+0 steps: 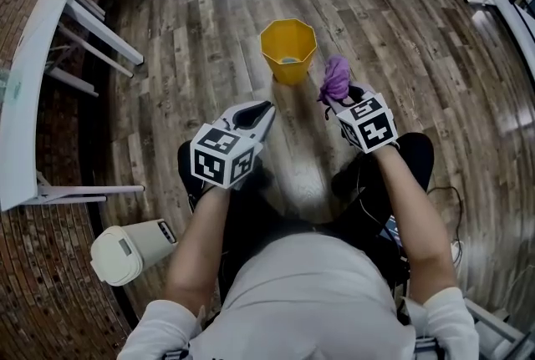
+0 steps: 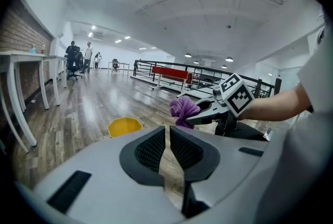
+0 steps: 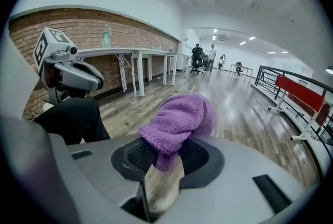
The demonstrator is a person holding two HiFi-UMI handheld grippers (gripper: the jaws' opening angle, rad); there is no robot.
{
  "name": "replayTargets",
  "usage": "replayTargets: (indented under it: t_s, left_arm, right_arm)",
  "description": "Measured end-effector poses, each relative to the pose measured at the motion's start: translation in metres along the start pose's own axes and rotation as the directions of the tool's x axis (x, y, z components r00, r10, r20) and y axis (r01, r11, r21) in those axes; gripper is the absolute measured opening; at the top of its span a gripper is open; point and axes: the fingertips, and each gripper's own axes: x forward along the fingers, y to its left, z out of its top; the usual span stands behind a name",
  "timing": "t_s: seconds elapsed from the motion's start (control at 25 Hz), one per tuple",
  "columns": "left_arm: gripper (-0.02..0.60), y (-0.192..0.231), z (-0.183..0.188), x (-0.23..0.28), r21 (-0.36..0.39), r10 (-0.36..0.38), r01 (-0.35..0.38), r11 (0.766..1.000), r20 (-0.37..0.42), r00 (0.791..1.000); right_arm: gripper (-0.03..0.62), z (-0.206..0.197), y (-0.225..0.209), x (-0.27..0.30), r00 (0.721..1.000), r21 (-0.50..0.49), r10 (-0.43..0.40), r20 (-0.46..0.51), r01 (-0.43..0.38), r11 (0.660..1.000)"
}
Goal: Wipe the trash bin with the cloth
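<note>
- Head view showed a seated person in white sleeves, one gripper in each hand, both held up over the knees.
- left gripper (image 1: pixel 266 111): jaws all but together with a thin slit left, nothing between them.
- right gripper (image 1: pixel 341 99): jaws clamped on the purple cloth (image 1: pixel 336 79), which was bunched up, stuck out past the tips and was off the floor.
- white lidded container (image 1: pixel 125 250) sat on the wooden floor (image 1: pixel 192 58) by the person's left side.
- yellow trash bin (image 1: pixel 289 70) stood upright on the floor just ahead, between the two grippers. The cloth was near its right side, apart from it. Something small lay inside, unclear what.
- white worktop (image 1: pixel 33 74) on white legs ran along the brick wall at left, well apart from the bin.
- Far off were a red bench (image 2: pixel 174 75), a black railing (image 2: pixel 208 69) and people (image 2: pixel 80 54) too small to make out.
</note>
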Motion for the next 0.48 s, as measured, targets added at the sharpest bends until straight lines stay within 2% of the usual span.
replayTargets:
  t_s: [0.48]
  left_arm:
    - [0.028,-0.025,0.027,-0.024,-0.037,-0.029,0.034,0.999,0.114,0.993]
  right_arm:
    - [0.117,0.021,0.007,-0.044,0.991,0.152,-0.021,0.129,0.001,0.988]
